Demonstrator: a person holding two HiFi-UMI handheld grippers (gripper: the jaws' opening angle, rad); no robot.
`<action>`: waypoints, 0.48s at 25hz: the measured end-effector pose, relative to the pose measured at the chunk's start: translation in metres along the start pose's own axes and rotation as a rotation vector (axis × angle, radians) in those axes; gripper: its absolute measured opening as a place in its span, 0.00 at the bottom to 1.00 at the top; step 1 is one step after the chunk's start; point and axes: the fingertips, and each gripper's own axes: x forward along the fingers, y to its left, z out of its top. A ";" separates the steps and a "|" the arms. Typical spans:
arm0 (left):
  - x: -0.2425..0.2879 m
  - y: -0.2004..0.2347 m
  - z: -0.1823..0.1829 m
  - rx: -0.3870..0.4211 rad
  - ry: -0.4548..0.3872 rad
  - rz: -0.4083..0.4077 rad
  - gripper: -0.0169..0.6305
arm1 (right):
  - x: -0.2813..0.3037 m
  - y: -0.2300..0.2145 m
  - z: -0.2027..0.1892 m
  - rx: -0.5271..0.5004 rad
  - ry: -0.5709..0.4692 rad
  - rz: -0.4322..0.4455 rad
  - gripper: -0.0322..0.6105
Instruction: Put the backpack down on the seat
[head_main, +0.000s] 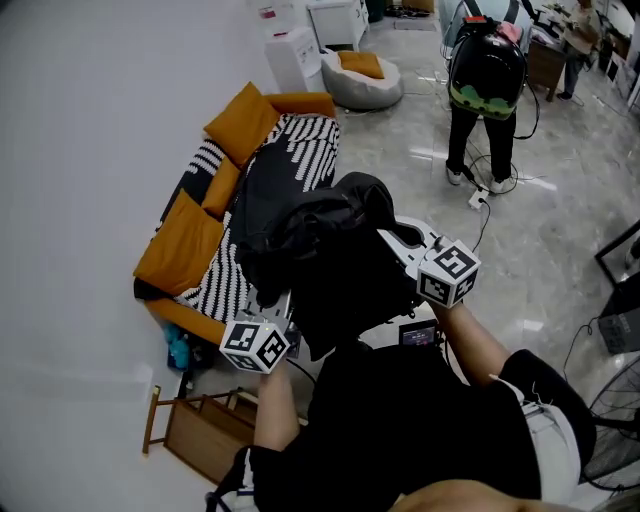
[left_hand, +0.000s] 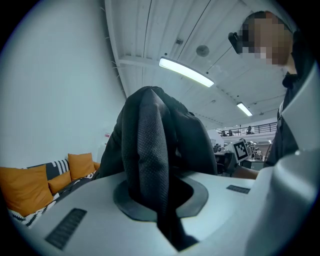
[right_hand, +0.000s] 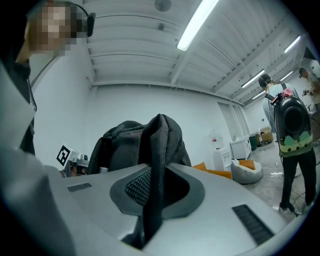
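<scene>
A black backpack (head_main: 320, 240) hangs in the air in front of the person, between the two grippers and just off the front edge of the sofa seat (head_main: 300, 150). My left gripper (left_hand: 165, 210) is shut on one mesh shoulder strap (left_hand: 150, 155). My right gripper (right_hand: 150, 205) is shut on the other strap (right_hand: 160, 145). In the head view the left gripper (head_main: 275, 325) is at the pack's lower left and the right gripper (head_main: 400, 245) at its right. The sofa has a black-and-white striped cover with a dark garment on it.
Orange cushions (head_main: 182, 243) line the sofa's back along the white wall (head_main: 80, 150). A wooden rack (head_main: 200, 425) stands near the sofa's near end. A beanbag (head_main: 362, 78) and a white cabinet (head_main: 292, 55) lie beyond. A person wearing a backpack (head_main: 485, 90) stands at the right, cables on the floor.
</scene>
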 end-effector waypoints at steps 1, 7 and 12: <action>0.003 -0.001 0.000 0.003 0.004 -0.003 0.08 | -0.001 -0.003 0.000 0.008 0.000 -0.002 0.12; 0.018 0.001 -0.006 0.020 0.027 -0.027 0.08 | 0.000 -0.019 -0.011 0.027 -0.001 -0.007 0.13; 0.034 0.012 -0.014 0.011 0.036 -0.052 0.08 | 0.012 -0.033 -0.016 0.022 -0.005 -0.030 0.13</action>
